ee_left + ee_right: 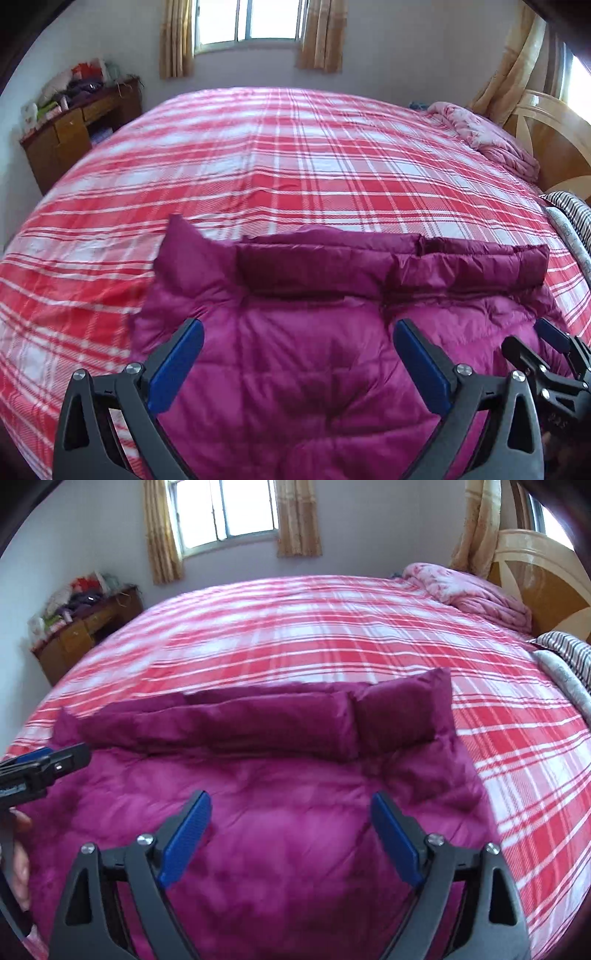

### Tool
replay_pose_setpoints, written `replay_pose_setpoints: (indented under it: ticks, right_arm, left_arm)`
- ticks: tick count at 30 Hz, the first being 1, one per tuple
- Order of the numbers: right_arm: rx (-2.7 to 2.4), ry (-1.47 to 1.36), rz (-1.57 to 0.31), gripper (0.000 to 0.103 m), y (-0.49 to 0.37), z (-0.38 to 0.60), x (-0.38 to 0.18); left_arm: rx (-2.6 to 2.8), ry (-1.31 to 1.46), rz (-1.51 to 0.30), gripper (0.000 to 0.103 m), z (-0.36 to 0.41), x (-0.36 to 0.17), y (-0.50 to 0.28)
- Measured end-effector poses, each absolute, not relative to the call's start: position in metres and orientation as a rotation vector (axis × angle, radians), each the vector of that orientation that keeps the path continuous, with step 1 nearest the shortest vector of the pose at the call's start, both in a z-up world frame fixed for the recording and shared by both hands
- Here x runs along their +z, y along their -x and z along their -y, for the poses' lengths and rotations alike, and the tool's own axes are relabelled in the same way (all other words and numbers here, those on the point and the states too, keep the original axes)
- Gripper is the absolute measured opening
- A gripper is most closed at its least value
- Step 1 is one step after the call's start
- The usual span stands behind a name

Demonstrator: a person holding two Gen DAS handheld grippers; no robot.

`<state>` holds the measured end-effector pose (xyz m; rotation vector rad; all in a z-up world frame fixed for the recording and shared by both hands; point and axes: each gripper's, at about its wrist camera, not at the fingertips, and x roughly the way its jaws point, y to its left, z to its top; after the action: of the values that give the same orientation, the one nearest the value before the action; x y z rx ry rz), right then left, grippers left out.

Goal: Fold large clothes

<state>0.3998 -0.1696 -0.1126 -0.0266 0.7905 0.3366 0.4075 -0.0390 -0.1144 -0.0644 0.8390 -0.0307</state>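
A magenta padded jacket (295,369) lies flat on the near part of the bed, seen also in the right wrist view (277,812). A darker folded band (388,266) runs across its far edge, and one corner (184,251) sticks up at the left. My left gripper (297,336) hovers over the jacket's middle, open, with nothing between its blue pads. The right gripper (291,808) is open too, above the jacket, holding nothing. Each gripper shows at the edge of the other's view: the right one (546,354), the left one (48,760).
The bed carries a red and white plaid cover (277,166). A crumpled pink quilt (487,136) and striped pillows (572,210) lie near the wooden headboard (554,140) at the right. A cluttered wooden desk (74,129) stands by the left wall.
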Motion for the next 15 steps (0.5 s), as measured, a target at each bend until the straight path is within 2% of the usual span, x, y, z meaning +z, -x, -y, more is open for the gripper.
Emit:
replay_pose_setpoints:
  ticks: [4,7,12,15]
  right_arm:
    - [0.313,0.164,-0.775,0.098,-0.389,0.138,-0.134]
    - [0.307,0.160,-0.810,0.102,-0.397,0.138,-0.141]
    - [0.311,0.166,-0.852,0.103,-0.404,0.138,-0.146]
    - [0.335,0.151,-0.860,0.101,-0.404,0.146,-0.138]
  left_arm:
    - [-0.003,0.008,-0.888,0.102,0.040,-0.150,-0.412]
    - [-0.003,0.023,-0.842,0.102,0.039,-0.156,-0.412]
    - [-0.020,0.035,-0.864,0.102,0.037,-0.155,-0.415]
    - [-0.060,0.122,-0.833,0.102,0.019,-0.133,-0.386]
